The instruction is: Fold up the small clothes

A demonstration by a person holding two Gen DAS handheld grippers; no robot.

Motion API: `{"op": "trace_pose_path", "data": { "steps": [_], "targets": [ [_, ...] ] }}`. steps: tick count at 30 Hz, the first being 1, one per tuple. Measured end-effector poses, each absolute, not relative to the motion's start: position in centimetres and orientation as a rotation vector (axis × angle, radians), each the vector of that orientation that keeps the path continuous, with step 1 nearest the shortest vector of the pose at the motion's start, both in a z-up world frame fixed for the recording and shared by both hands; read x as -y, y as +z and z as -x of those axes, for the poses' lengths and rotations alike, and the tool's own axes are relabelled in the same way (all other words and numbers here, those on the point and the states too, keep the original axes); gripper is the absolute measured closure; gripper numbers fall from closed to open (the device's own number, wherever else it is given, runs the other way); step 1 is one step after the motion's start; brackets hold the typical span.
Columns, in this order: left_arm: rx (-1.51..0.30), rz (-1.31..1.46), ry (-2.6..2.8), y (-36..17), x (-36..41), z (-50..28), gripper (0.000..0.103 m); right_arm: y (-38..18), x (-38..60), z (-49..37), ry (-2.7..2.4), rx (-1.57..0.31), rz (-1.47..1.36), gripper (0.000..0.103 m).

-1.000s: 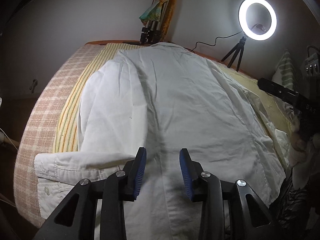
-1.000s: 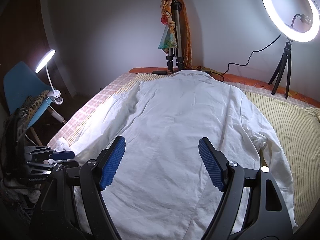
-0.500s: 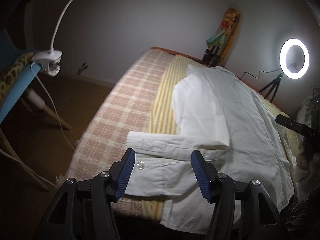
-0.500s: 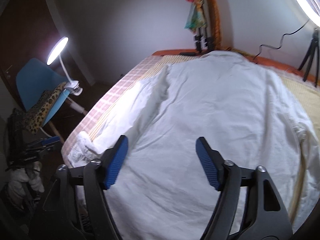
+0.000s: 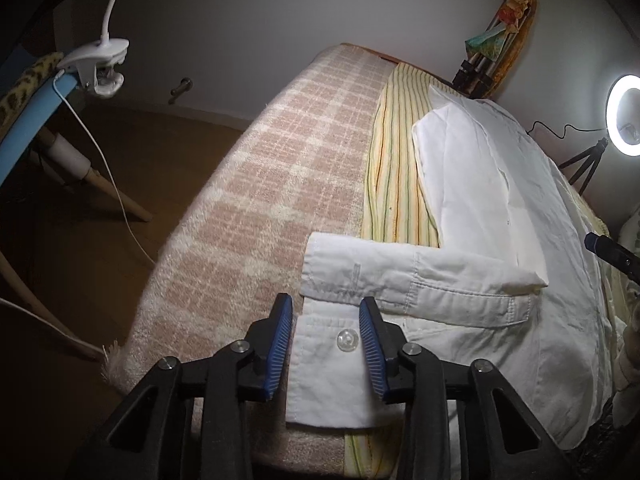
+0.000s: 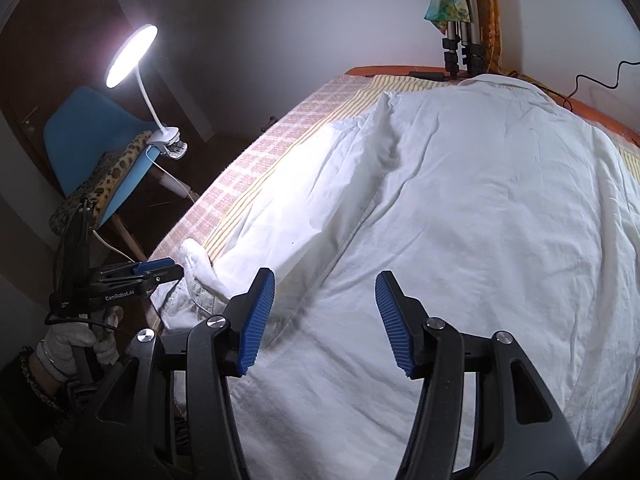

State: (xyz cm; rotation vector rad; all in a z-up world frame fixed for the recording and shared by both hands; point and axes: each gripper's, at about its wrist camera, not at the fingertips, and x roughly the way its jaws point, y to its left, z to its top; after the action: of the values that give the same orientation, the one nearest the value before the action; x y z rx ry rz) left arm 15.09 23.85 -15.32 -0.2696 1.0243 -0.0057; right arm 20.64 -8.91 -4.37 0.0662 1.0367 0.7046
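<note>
White shirt lies lengthwise, collar toward the wall.

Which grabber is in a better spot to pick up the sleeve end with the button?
The left gripper. Its jaws, just closing, sit on either side of the sleeve cuff, right by the button. The right gripper hangs open over the middle of the white shirt, away from it.

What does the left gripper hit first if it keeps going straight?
Most likely the shirt cuff: the left gripper straddles it at the button, its jaws just closing. Whether the pads already touch is unclear.
</note>
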Motion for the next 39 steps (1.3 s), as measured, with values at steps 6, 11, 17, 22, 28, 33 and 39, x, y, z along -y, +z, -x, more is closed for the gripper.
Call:
{"op": "trace_pose_path", "data": {
  "steps": [6,11,17,22,28,33,39],
  "targets": [
    [-0.98,0.247,-0.022,-14.2,-23.3,-14.5,0.102,-5.2,9.5,-21.3,0.683,-1.053,-0.07,0.046],
    [-0.837,0.164,-0.065,-9.3,-21.1,-11.3,0.102,-5.2,9.5,-21.1,0.692,-1.05,-0.063,0.046],
    [-0.763,0.047,-0.168,-5.7,-16.6,-6.6,0.102,-5.1,9.1,-20.7,0.716,-1.052,-0.061,0.046],
    [-0.781,-0.014,-0.317,-5.0,-12.5,-3.7,0.099,-4.8,8.8,-20.0,0.736,-1.044,-0.039,0.046],
    [-0.843,-0.042,-0.491,-5.3,-8.7,-1.2,0.078,-4.9,8.8,-19.5,0.746,-1.052,-0.025,0.046],
    [-0.901,0.042,-0.389,-7.1,-10.8,-3.0,0.075,-5.1,8.7,-19.1,0.759,-1.066,-0.007,0.046],
    [-1.063,0.222,-0.242,-12.5,-14.1,-8.3,0.069,-6.1,7.6,-19.0,0.789,-1.117,-0.031,0.046]
  ]
}}
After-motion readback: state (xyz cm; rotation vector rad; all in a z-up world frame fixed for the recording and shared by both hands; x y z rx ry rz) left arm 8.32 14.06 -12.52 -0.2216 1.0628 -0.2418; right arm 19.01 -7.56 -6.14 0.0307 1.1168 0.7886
